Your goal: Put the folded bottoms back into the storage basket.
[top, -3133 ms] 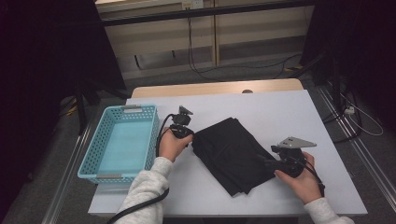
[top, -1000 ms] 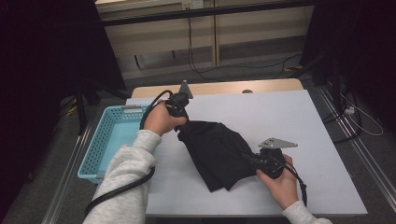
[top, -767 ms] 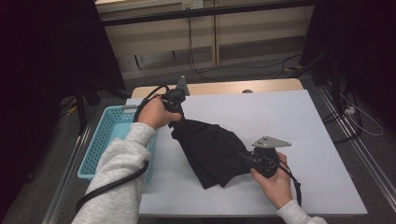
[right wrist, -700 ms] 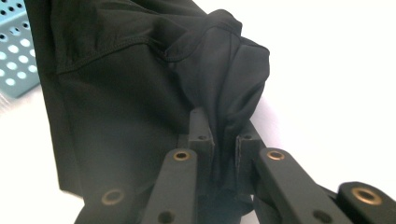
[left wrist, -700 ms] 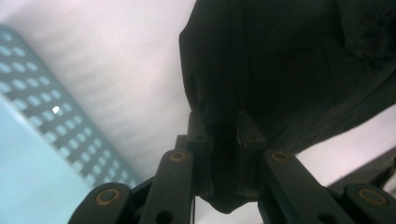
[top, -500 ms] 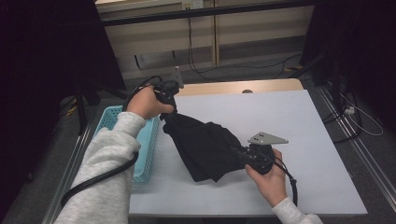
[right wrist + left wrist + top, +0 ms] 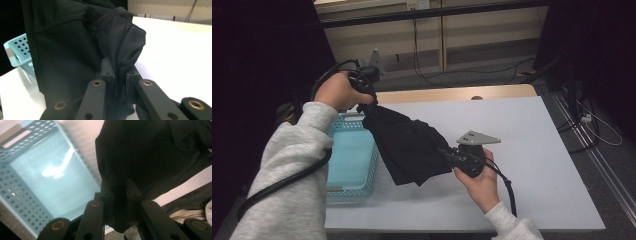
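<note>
At the tabletop's [image 7: 532, 130] left half, a black garment [image 7: 409, 147] is hanging stretched between two hand-held grippers. The left gripper [image 7: 366, 86] is sitting raised at about 10 o'clock of the tabletop, above the far end of the light-blue basket [image 7: 348, 165]. Its fingers [image 7: 107, 195] are pinching a bunched corner of the cloth, as the left gripper view is showing. The right gripper [image 7: 451, 154] is sitting lower, near the tabletop's centre, at roughly 4 o'clock from the left one. Its fingers [image 7: 108, 70] are pressing together on a gathered fold of the same garment. The fabric is sloping down from the left grip toward the right grip, its lower edge drooping toward the white surface just beside the basket's right wall. The basket is lying at 9 o'clock of the tabletop with its bottom showing bare. A grey sleeve [image 7: 294, 175] is covering the person's left forearm, and a cable [image 7: 507, 185] is trailing from the right gripper toward 6 o'clock.
</note>
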`<control>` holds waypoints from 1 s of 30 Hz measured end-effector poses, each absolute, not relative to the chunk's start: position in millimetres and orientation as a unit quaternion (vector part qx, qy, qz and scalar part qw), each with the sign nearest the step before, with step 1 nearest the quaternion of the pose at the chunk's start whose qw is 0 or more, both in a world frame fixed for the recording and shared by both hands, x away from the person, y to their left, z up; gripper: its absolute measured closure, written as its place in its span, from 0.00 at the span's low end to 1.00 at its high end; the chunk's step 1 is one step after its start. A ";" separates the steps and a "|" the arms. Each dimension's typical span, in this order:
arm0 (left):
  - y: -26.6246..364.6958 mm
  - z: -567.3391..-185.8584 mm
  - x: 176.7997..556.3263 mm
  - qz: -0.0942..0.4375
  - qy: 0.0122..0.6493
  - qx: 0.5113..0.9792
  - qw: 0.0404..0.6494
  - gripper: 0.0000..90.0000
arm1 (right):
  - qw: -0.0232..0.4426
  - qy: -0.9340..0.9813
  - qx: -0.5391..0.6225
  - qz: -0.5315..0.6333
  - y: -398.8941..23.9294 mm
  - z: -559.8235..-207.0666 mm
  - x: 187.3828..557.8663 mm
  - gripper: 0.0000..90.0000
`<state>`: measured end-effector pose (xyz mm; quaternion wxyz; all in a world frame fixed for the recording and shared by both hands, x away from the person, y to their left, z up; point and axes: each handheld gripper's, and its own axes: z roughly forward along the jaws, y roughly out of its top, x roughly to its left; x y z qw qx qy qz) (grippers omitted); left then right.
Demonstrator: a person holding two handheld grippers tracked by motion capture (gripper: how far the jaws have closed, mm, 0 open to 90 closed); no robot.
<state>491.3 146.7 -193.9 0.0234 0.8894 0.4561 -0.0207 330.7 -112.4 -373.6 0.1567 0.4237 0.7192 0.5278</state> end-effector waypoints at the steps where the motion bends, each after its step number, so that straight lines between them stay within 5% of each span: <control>1: 151.6 -190.1 491.6 -0.020 0.458 0.888 0.024 0.89 | 0.157 0.719 0.420 0.531 -108.5 -371.2 332.2 0.91; 17: 247.1 -143.0 499.0 0.008 0.506 0.862 0.021 0.90 | 0.124 0.735 0.352 0.566 -13.5 -348.2 353.7 0.91; 30: 302.8 -166.9 535.1 0.070 0.536 0.841 0.013 0.91 | 0.127 0.747 0.321 0.568 69.2 -350.3 359.9 0.91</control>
